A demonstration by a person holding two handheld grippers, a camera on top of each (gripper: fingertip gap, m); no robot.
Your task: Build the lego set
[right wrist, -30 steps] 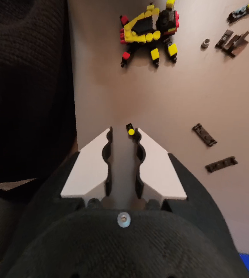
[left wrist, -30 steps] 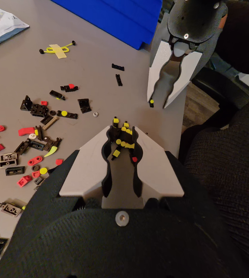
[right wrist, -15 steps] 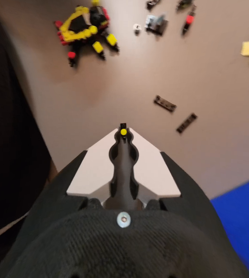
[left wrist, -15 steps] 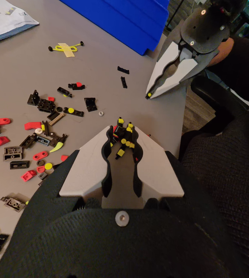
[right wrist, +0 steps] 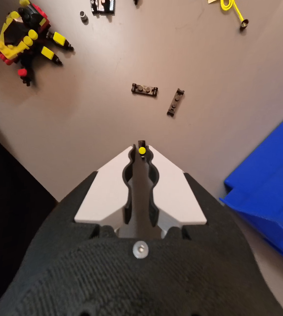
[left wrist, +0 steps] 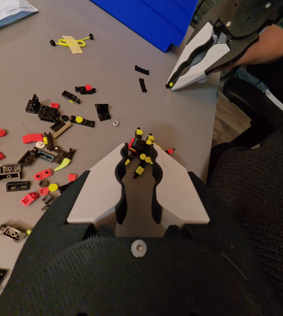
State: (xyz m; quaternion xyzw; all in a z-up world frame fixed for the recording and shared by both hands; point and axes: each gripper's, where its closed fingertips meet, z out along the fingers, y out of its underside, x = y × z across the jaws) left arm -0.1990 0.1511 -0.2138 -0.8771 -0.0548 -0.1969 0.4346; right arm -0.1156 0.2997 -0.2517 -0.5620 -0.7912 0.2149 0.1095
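The grey table [left wrist: 103, 68] is taken as the frame, and the half-built model [left wrist: 141, 150] near its near edge as the landmark. Beyond the model, at the far side, a blue bin [left wrist: 147, 20] is seen; to the model's left the loose parts [left wrist: 39, 150] are spread, black, red and yellow. Two black plates [right wrist: 144, 90] lie apart between the model and the bin.

The left gripper [left wrist: 138, 148] is set around the model with its jaws parted; whether the pads press the model cannot be told, though the model appears bracketed by them.

The right gripper [right wrist: 141, 148] is closed on a small black piece with a yellow round stud [right wrist: 142, 150], pinched at the very tips, its long axis running along the fingers. It is held well apart from the model, on the bin side.

From the right gripper the model [right wrist: 24, 42] lies ahead and to the left. The held piece is judged to be the next part to be carried there, so a leftward approach is called for, with the model steadied by the nearer left gripper.
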